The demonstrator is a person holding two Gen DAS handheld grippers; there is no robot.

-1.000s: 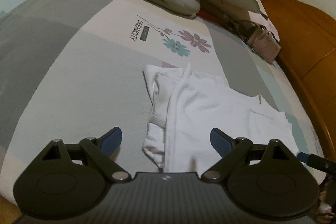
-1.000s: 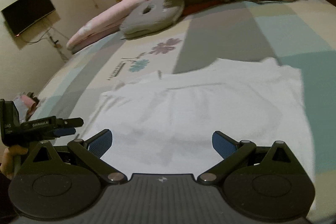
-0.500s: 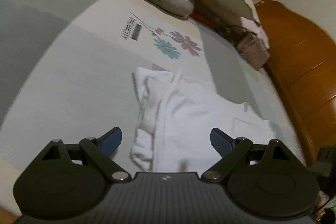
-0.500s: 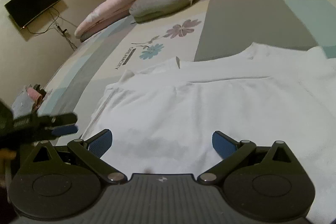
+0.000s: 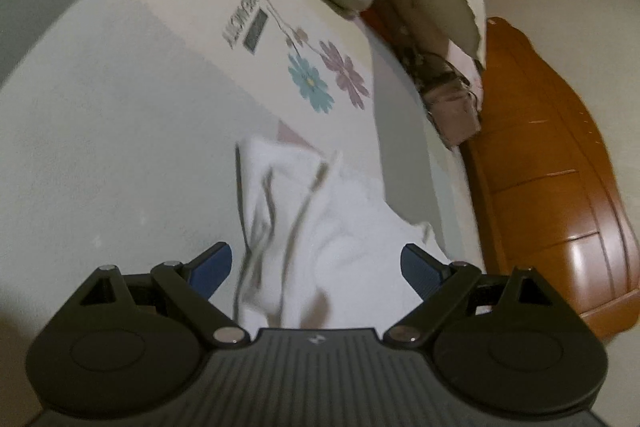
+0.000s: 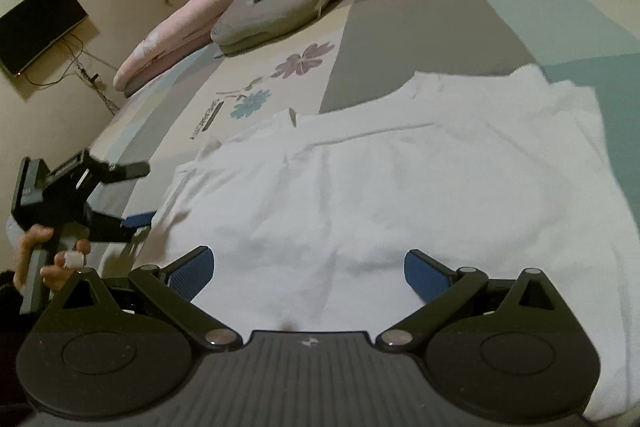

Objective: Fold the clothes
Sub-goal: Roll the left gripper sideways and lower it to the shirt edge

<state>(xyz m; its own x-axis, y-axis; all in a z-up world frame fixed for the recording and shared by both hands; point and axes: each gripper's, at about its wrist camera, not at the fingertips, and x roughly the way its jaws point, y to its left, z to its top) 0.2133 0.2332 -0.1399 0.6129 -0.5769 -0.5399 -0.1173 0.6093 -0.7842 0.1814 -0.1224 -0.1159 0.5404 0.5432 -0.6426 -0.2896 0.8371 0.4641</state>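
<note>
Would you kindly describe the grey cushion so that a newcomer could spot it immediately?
Start at the bed and look toward its head end, past the printed flowers. The grey cushion lies beside the pink pillow; it alone is flat, rounded and has a dark dimple at its centre.

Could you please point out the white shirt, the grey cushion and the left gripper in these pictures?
white shirt [image 6: 400, 195]: right wrist view, on the flat middle of its body.
grey cushion [image 6: 276, 11]: right wrist view, on its top face.
left gripper [image 5: 316, 267]: left wrist view, midway between its blue fingertips.

Black grippers [image 6: 308, 269], blue-padded jaws
</note>
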